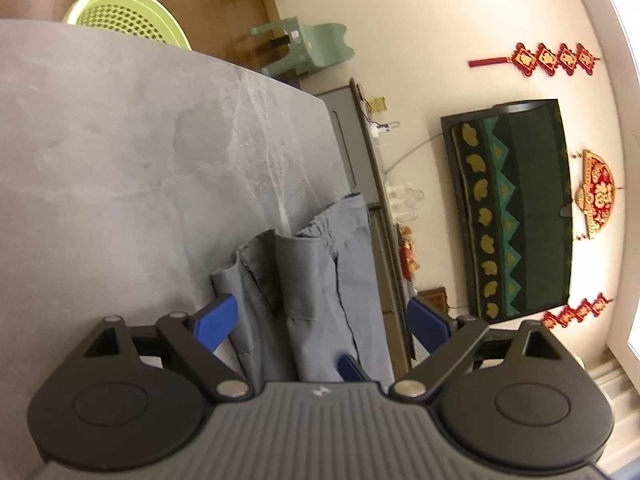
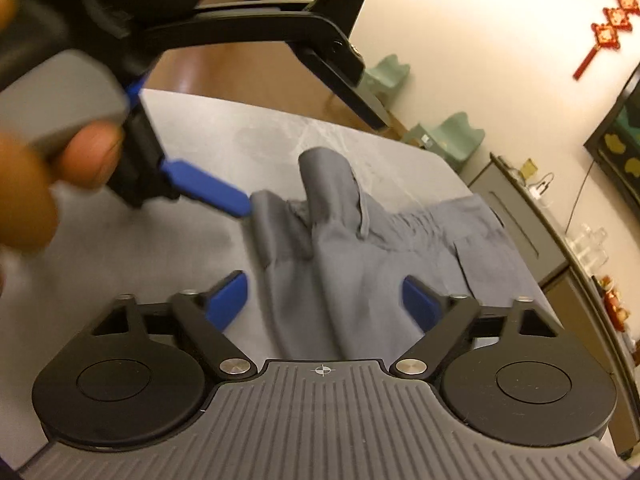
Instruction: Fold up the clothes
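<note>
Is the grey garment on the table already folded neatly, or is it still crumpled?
Still crumpled. The grey garment lies bunched on the table, with one part standing up in a hump and uneven creases.

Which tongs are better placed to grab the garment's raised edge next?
Left, probably. In the right wrist view, the left tongs reach in with a blue tip at the grey garment edge; the right tongs are open, straddling its flatter middle.

Loads of bare desk [image 1: 100,152] on the far side, nothing sitting there to dodge. The crumpled grey garment [image 2: 360,248] hogs the near corner (one fold sticks up). The left gripper [image 2: 208,188] hovers right at the cloth's edge, so the right gripper [image 2: 324,300] has little room on that side.
</note>
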Demonstrator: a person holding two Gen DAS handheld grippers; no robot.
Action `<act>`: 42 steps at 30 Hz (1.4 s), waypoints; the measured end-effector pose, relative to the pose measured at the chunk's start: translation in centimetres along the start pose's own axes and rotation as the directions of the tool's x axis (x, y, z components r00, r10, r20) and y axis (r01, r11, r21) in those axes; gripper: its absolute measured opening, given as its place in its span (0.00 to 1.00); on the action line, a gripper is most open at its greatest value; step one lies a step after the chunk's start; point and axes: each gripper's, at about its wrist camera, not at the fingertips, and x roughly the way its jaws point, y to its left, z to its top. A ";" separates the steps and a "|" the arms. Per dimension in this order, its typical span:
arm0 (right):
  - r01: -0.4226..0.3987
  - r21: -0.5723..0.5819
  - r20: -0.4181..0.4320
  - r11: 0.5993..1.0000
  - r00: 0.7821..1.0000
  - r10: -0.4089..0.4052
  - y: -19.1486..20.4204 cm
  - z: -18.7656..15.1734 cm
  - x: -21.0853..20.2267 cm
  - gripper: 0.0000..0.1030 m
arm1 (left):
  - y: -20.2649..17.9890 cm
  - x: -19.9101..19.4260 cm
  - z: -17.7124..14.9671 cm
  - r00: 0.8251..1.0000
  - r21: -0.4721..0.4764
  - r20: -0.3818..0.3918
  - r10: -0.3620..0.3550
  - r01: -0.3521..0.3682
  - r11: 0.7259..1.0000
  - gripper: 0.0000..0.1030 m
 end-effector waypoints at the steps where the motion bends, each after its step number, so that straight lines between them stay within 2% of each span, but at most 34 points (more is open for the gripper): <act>1: 0.006 0.002 -0.011 1.000 1.000 -0.006 -0.3 0.2 0.1 0.30 | 0.1 0.1 0.0 1.000 -0.007 -0.003 -0.011 0.011 1.000 0.92; 2: 0.025 0.014 -0.002 1.000 1.000 -0.025 -0.6 0.3 -0.3 0.20 | 0.2 0.2 0.1 1.000 -0.014 -0.006 -0.023 0.023 1.000 0.93; 3: 0.044 0.025 0.008 0.999 0.999 -0.044 -0.9 0.3 -0.7 0.05 | 0.3 0.3 0.1 0.999 -0.021 -0.009 -0.035 0.034 0.999 0.94; 6: 0.071 0.089 0.041 0.994 0.996 -0.075 -2.1 0.4 -2.1 0.04 | 0.4 0.7 -0.1 0.997 -0.044 -0.012 -0.071 0.071 0.997 0.98; 10: -0.010 0.165 0.064 0.986 0.998 0.000 -2.8 0.1 -3.8 0.03 | 0.2 2.2 -0.7 0.991 -0.048 -0.020 -0.136 0.134 0.990 1.00; 13: -0.073 0.106 0.047 0.992 0.997 0.069 -1.8 -0.9 -4.0 0.03 | -0.4 3.4 -1.1 0.991 0.013 -0.020 -0.131 0.132 0.991 1.00; 14: -0.095 0.088 0.049 0.992 0.995 0.091 -1.5 -1.3 -4.1 0.03 | -0.6 3.7 -1.1 0.994 0.049 -0.020 -0.107 0.108 0.993 0.84; 15: -0.117 0.075 0.052 0.990 0.992 0.113 -1.5 -1.6 -4.4 0.11 | -0.9 3.9 -1.2 0.997 0.087 -0.022 -0.078 0.080 0.993 0.38; 16: -0.147 0.067 0.057 0.987 0.988 0.144 -1.7 -2.1 -5.0 0.22 | -0.6 4.2 -1.1 0.998 0.100 -0.030 -0.047 0.050 0.994 0.13; 17: -0.179 0.066 0.068 0.982 0.982 0.174 -2.3 -2.7 -5.8 0.51 | -0.3 4.5 -1.0 0.999 0.108 -0.040 -0.015 0.020 0.994 0.11; 18: -0.205 0.073 0.081 0.976 0.977 0.199 -3.1 -3.3 -6.7 0.65 | 0.0 4.5 -0.9 1.000 0.101 -0.029 0.001 0.001 0.995 0.10; 21: -0.229 0.237 0.110 0.944 0.972 0.208 -8.1 -4.5 -8.5 0.63 | -0.4 4.4 -0.9 1.000 0.125 -0.007 0.019 -0.018 0.992 0.10; 24: -0.155 0.462 0.042 0.873 0.987 0.154 -14.2 -6.4 -6.8 0.62 | -2.2 4.5 -1.8 0.997 0.235 0.037 0.064 -0.071 0.969 0.10; 26: -0.068 0.588 -0.046 0.806 0.992 0.117 -18.0 -8.0 -4.6 0.62 | -4.3 4.5 -3.2 0.991 0.373 0.092 0.095 -0.122 0.920 0.09; 27: -0.001 0.616 -0.141 0.788 0.984 0.112 -19.2 -8.9 -2.8 0.61 | -5.5 4.6 -4.2 0.988 0.450 0.116 0.104 -0.146 0.881 0.09; 28: 0.048 0.623 -0.237 0.781 0.963 0.129 -19.8 -9.8 -1.2 0.61 | -6.7 4.6 -5.2 0.984 0.525 0.141 0.111 -0.169 0.834 0.09; 29: 0.083 0.628 -0.301 0.774 0.943 0.143 -20.4 -10.3 -0.1 0.63 | -7.9 5.0 -6.6 0.980 0.606 0.166 0.113 -0.192 0.772 0.09; 32: 0.084 0.666 -0.293 0.741 0.943 0.157 -22.9 -9.1 0.2 0.63 | -9.9 6.3 -10.6 0.972 0.754 0.205 0.117 -0.233 0.614 0.09; 34: 0.027 0.686 -0.198 0.727 0.968 0.152 -24.7 -5.6 -0.3 0.79 | -11.0 7.2 -13.2 0.968 0.827 0.221 0.116 -0.249 0.503 0.09; 35: -0.008 0.682 -0.160 0.731 0.974 0.159 -25.0 -3.7 -0.5 0.92 | -11.5 7.6 -14.6 0.967 0.858 0.229 0.115 -0.256 0.445 0.09; 36: -0.047 0.660 -0.139 0.750 0.973 0.183 -24.8 -1.8 -0.2 0.97 | -11.8 8.3 -15.5 0.966 0.877 0.232 0.115 -0.259 0.406 0.09; 37: -0.085 0.627 -0.134 0.774 0.967 0.215 -24.3 0.1 0.3 0.97 | -11.8 8.8 -16.3 0.966 0.889 0.232 0.115 -0.259 0.377 0.09; 40: -0.197 0.466 -0.236 0.862 0.912 0.336 -20.7 5.5 3.6 0.98 | -11.8 9.9 -17.4 0.964 0.902 0.232 0.134 -0.264 0.340 0.09; 41: -0.212 0.411 -0.288 0.887 0.893 0.347 -19.1 6.7 4.8 0.98 | -11.5 9.6 -17.0 0.964 0.886 0.228 0.136 -0.263 0.382 0.09; 42: -0.224 0.363 -0.335 0.904 0.874 0.351 -17.6 7.8 6.0 0.98 | -11.0 9.2 -16.4 0.965 0.861 0.223 0.136 -0.260 0.436 0.09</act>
